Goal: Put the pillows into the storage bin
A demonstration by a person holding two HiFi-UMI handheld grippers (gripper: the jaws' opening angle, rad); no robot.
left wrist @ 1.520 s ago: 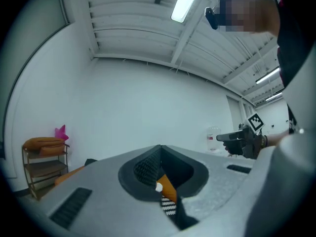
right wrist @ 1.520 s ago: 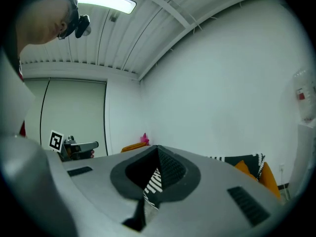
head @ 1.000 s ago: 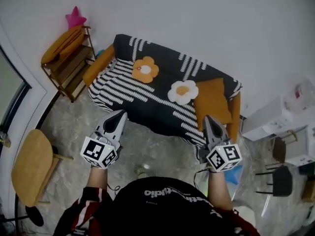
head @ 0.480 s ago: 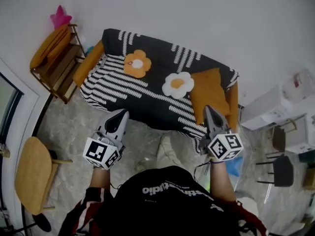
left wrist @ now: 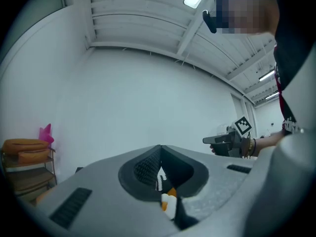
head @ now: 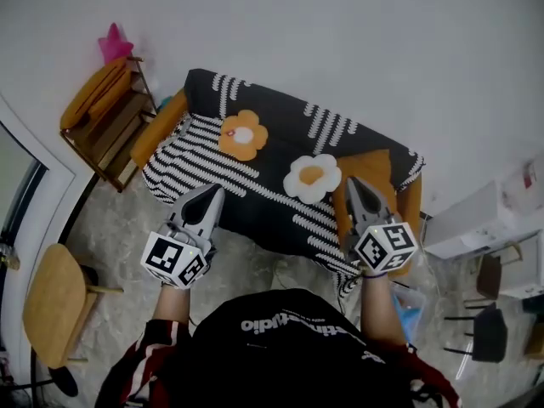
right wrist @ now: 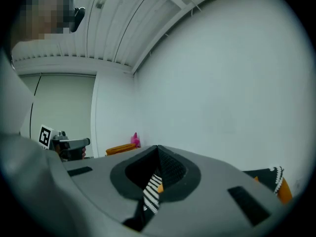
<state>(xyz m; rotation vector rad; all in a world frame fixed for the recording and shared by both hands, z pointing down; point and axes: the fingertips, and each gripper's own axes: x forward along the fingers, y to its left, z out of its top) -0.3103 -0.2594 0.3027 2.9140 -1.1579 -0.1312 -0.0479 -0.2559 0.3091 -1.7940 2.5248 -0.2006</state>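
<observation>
Before the striped sofa, left gripper and right gripper, both closed

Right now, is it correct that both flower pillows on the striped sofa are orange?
Not quite: the head view shows one orange flower pillow and one white flower pillow with an orange centre. Both do lie on the striped sofa.

Left tool, right tool level, jaws together.
</observation>
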